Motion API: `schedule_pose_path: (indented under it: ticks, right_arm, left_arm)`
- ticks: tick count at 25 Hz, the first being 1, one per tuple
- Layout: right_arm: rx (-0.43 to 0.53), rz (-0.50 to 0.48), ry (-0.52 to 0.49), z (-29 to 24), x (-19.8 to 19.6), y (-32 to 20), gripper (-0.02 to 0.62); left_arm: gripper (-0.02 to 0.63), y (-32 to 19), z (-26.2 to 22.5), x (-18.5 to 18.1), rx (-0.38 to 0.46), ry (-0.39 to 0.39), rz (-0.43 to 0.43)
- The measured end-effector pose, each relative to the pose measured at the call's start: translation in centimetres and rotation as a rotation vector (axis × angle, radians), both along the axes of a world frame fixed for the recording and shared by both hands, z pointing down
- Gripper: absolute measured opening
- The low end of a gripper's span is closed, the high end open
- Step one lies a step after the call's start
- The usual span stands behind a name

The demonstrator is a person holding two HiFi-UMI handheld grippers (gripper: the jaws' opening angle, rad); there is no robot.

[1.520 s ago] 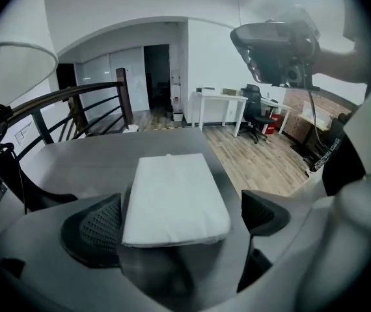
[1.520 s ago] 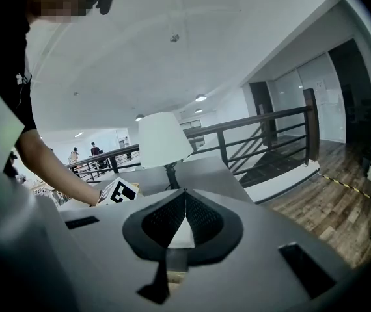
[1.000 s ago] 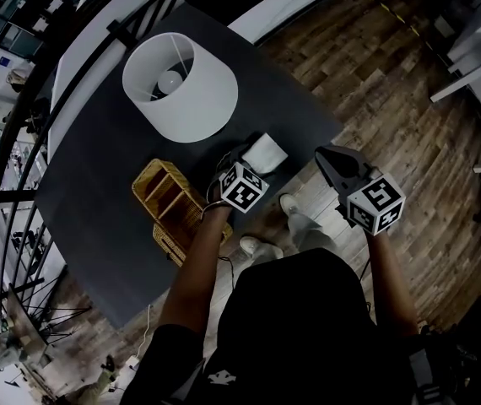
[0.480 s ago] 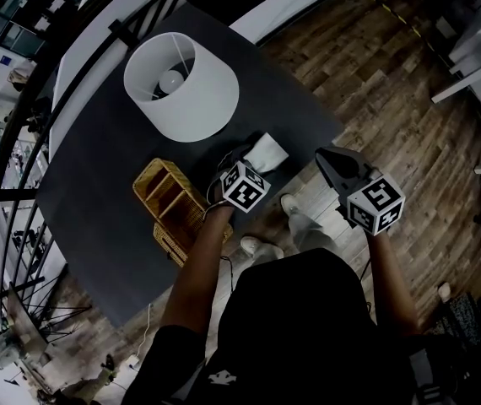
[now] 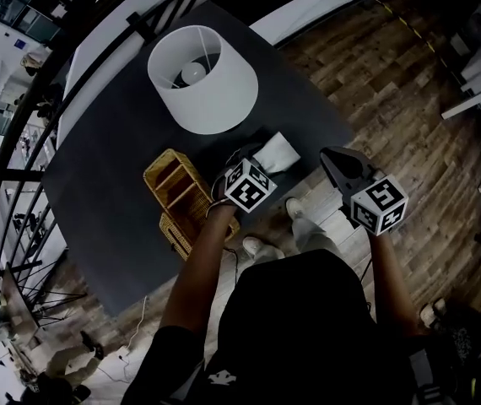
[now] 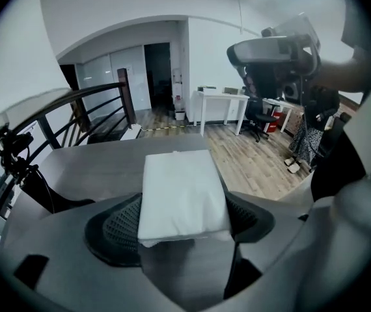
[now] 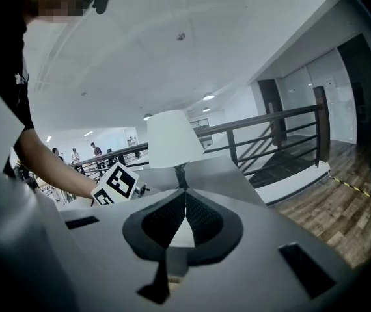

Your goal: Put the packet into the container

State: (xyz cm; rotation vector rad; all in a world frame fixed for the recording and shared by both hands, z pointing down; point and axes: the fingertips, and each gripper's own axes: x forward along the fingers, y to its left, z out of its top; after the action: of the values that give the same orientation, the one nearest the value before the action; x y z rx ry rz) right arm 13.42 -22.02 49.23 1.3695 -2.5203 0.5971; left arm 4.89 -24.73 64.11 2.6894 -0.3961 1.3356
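Observation:
The white packet (image 6: 182,197) sits between the pads of my left gripper (image 6: 182,221), whose jaws have just been closing and now press on its two sides. From the head view, the packet (image 5: 276,152) and left gripper (image 5: 257,159) are just above the dark table (image 5: 105,184), near its front right corner. The wicker container (image 5: 181,194), with open compartments, stands to the left of that gripper. My right gripper (image 5: 332,157) hangs off the table's right side over the wooden floor. Its jaws (image 7: 184,203) meet at the tips with nothing between them.
A white lamp shade (image 5: 202,78) stands on the table behind the packet and container; it also shows in the right gripper view (image 7: 172,138). A black railing (image 5: 21,150) runs along the table's left. The person's feet (image 5: 257,245) are by the table's front edge.
The left gripper has risen slightly with the packet in it. The right gripper has stayed where it was.

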Motion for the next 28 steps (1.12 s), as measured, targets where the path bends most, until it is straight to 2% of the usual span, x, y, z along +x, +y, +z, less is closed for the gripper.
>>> schedule_pose_path:
  ticks: [4, 14, 20, 23, 28]
  right_arm:
    - [0.012, -0.039, -0.005, 0.1, -1.5, -0.7, 0.006]
    - [0.040, -0.216, -0.007, -1.3, -8.3, -2.6, 0.006]
    - [0.052, -0.324, -0.012, -1.3, -12.8, -2.9, 0.006]
    - [0.058, -0.380, -0.021, -1.6, -15.2, -3.0, 0.006]
    - [0.066, -0.473, -0.037, -2.0, -19.3, -2.9, 0.006]
  left_arm:
    - [0.393, 0.3, -1.8, -1.0, 0.014, 0.028, 0.012]
    - [0.393, 0.9, -6.2, -7.0, 0.088, 0.033, -0.036]
    - [0.393, 1.4, -7.7, -11.1, 0.110, 0.049, -0.122]
    - [0.393, 2.3, -8.2, -13.2, 0.117, 0.043, -0.157]
    - [0.393, 4.2, -8.7, -16.6, 0.132, -0.004, -0.164]
